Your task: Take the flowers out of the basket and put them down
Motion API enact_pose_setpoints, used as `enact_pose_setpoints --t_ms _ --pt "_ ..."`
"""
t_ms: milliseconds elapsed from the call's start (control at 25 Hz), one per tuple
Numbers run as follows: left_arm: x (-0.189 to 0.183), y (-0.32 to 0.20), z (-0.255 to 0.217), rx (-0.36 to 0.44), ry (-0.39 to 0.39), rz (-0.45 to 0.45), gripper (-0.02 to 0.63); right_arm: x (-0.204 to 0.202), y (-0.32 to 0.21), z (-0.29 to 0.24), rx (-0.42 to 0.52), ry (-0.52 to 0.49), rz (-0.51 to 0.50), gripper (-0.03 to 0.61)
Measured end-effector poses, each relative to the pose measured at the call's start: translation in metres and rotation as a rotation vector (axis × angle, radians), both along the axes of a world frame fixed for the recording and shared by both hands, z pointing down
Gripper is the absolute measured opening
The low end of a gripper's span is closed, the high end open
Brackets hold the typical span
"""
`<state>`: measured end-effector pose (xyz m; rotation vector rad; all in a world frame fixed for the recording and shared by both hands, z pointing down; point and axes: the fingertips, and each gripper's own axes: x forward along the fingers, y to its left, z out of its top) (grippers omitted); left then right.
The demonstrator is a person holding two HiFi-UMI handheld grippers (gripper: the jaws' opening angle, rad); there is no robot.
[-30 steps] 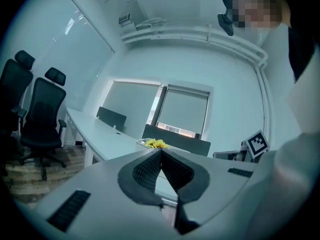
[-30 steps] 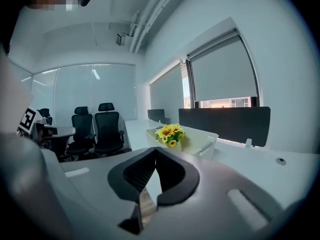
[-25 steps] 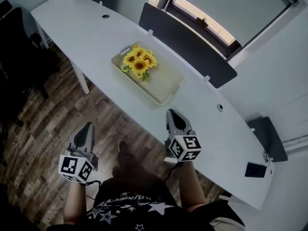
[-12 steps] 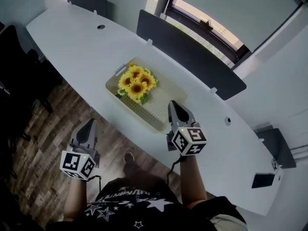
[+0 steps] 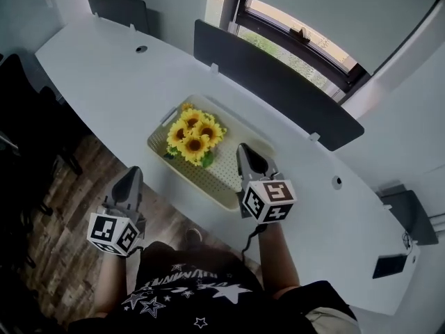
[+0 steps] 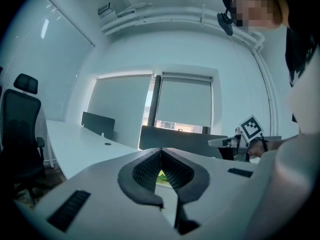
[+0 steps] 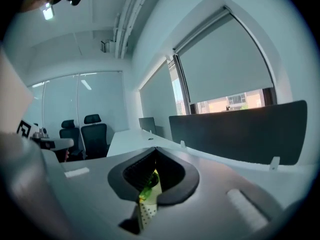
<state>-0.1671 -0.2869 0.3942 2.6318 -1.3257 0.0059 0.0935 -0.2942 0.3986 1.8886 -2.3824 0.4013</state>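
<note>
A bunch of yellow sunflowers lies in the left half of a cream perforated basket on the long white table. My right gripper is shut and empty, its tips over the right part of the basket, a little to the right of the flowers. My left gripper is also shut and empty, held over the floor short of the table's near edge. In the right gripper view the jaws meet, with a green leaf and the basket wall showing below. The left gripper view shows its jaws closed.
Dark divider panels stand along the table's far edge under a window. Black office chairs are on the wood floor at the left. A dark device lies at the table's right end.
The person has stepped closer to the table. Both grippers moved forward toward the basket; the right one went from the table's near edge to over the basket. Both stayed shut.
</note>
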Motion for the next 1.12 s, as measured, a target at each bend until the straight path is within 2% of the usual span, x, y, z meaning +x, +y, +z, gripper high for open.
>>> enact_pose_setpoints --t_ms 120,240,360,680,840,960,1120 --pt "0.001 -0.011 -0.001 0.012 -0.048 0.0 0.009 -0.009 -0.004 0.005 -0.024 0.096 -0.016 0.003" --pt "0.001 -0.025 -0.003 0.031 -0.068 0.021 0.011 -0.013 -0.014 0.017 -0.083 0.093 -0.012 0.003" --pt "0.002 -0.049 0.0 0.036 -0.056 0.058 0.011 -0.008 -0.023 0.027 -0.13 0.077 0.043 0.003" --pt "0.022 -0.118 0.036 -0.067 -0.187 0.21 0.012 0.001 -0.037 0.056 -0.228 0.044 0.183 0.003" --pt "0.028 -0.141 0.054 -0.093 -0.258 0.257 0.016 0.0 -0.043 0.076 -0.298 0.055 0.206 0.003" --pt "0.033 -0.145 0.071 -0.154 -0.276 0.333 0.083 0.001 -0.042 0.092 -0.355 0.079 0.241 0.003" --pt "0.038 -0.149 0.086 -0.21 -0.288 0.398 0.123 0.0 -0.045 0.105 -0.399 0.12 0.251 0.003"
